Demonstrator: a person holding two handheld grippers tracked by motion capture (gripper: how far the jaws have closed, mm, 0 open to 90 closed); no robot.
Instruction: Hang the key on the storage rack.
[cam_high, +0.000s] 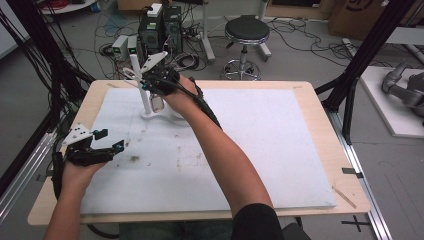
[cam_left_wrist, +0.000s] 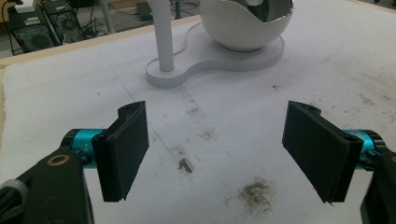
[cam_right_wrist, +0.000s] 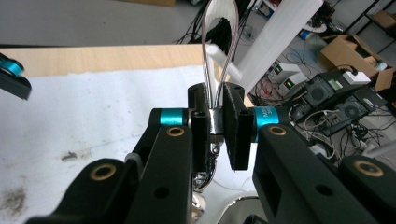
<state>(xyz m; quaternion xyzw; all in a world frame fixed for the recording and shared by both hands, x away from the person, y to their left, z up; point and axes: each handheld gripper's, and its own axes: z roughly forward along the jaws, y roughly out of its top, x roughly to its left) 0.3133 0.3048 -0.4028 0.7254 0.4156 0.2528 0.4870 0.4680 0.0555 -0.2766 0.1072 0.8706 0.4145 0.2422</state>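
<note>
At eleven o'clock on the table (cam_high: 300, 150), the right claw (cam_right_wrist: 215, 126) pinches a whisk (cam_right_wrist: 218, 56) by its handle against the white stand (cam_high: 146, 100), seemingly to hang it; the left claw (cam_left_wrist: 215, 149) waits wide at eight o'clock.

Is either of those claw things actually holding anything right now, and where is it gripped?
The right gripper pinches a shiny metal whisk at the neck, just below its wire loops. The left gripper is open and holds nothing.
</note>
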